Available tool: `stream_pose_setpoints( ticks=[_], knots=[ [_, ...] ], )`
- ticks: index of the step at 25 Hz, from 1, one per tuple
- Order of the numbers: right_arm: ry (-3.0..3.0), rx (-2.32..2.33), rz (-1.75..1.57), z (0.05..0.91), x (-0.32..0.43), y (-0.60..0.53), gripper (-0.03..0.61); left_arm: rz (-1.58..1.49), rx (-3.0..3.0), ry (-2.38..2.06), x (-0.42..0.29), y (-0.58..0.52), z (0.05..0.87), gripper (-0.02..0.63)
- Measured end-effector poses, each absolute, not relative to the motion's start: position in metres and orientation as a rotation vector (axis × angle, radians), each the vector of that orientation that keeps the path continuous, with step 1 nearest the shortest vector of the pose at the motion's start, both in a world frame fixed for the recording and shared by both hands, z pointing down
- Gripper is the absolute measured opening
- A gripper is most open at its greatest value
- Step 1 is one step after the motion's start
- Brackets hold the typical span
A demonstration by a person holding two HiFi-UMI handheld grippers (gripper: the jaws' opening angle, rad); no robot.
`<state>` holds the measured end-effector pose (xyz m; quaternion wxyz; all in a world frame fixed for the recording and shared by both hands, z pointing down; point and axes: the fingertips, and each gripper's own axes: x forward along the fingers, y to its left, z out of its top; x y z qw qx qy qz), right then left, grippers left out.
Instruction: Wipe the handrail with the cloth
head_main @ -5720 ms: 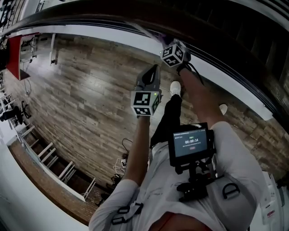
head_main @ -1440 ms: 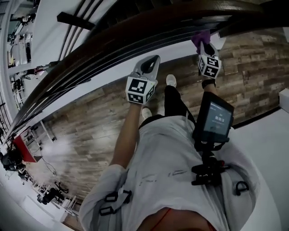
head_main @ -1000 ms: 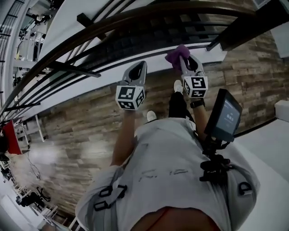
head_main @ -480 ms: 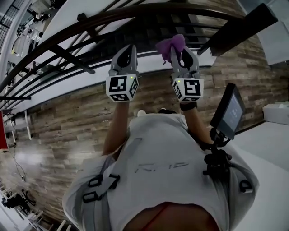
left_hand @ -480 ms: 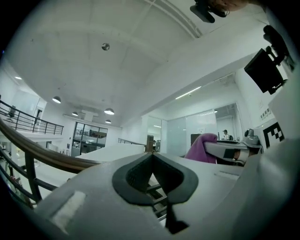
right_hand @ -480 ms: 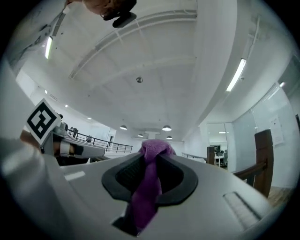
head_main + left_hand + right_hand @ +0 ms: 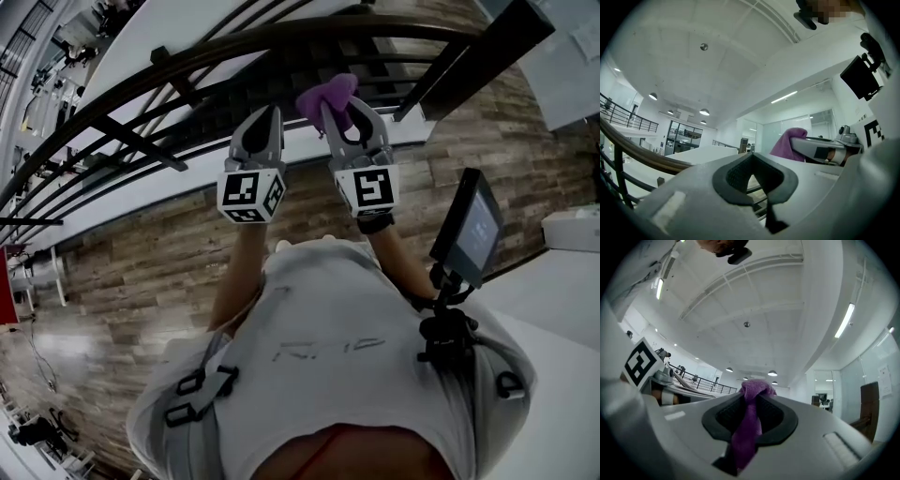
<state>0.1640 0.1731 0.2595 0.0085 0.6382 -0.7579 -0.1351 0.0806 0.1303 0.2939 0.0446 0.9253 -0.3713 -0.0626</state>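
The dark wooden handrail (image 7: 234, 42) curves across the top of the head view. My right gripper (image 7: 337, 105) points toward it, shut on a purple cloth (image 7: 326, 92) that bunches past its tips, just below the rail in the picture. The right gripper view shows the cloth (image 7: 750, 420) pinched between the jaws of the right gripper (image 7: 751, 397), with ceiling behind. My left gripper (image 7: 266, 120) is held beside it, shut and empty. In the left gripper view, the left gripper (image 7: 751, 155) has its jaws together, the handrail (image 7: 633, 152) is at the left, and the cloth (image 7: 790, 140) is at the right.
Dark balusters and lower rails (image 7: 141, 141) run under the handrail. A thick dark post (image 7: 487, 52) slants at the upper right. A white ledge (image 7: 141, 202) and wood-plank floor (image 7: 122, 272) lie far below. A screen (image 7: 469, 230) hangs on the person's chest rig.
The person has turned to face the railing. Both grippers have risen toward the handrail and drawn closer together, the right one still holding the cloth.
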Motion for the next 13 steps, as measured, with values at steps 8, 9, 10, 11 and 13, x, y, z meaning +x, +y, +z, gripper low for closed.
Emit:
stream_pose_setpoints(
  ticks=[8,9,10,11,13],
  knots=[
    [-2.342,2.057,-0.459,0.244,0.189,0.188,0.069,-0.176,2.882,-1.118,0.100,0.142,0.283,0.002],
    [-2.334,2.073,-0.454,0.246,0.195,0.190,0.069,-0.175,2.894,-1.113,0.104,0.144,0.281,0.002],
    [-2.327,2.082,-0.455,0.248,0.199,0.190,0.069,-0.176,2.905,-1.111,0.107,0.146,0.279,0.002],
    [-2.321,2.083,-0.458,0.250,0.203,0.190,0.069,-0.178,2.915,-1.112,0.108,0.147,0.278,0.002],
    [-2.312,2.074,-0.451,0.256,0.207,0.190,0.069,-0.180,2.929,-1.119,0.111,0.149,0.275,0.002]
  ],
)
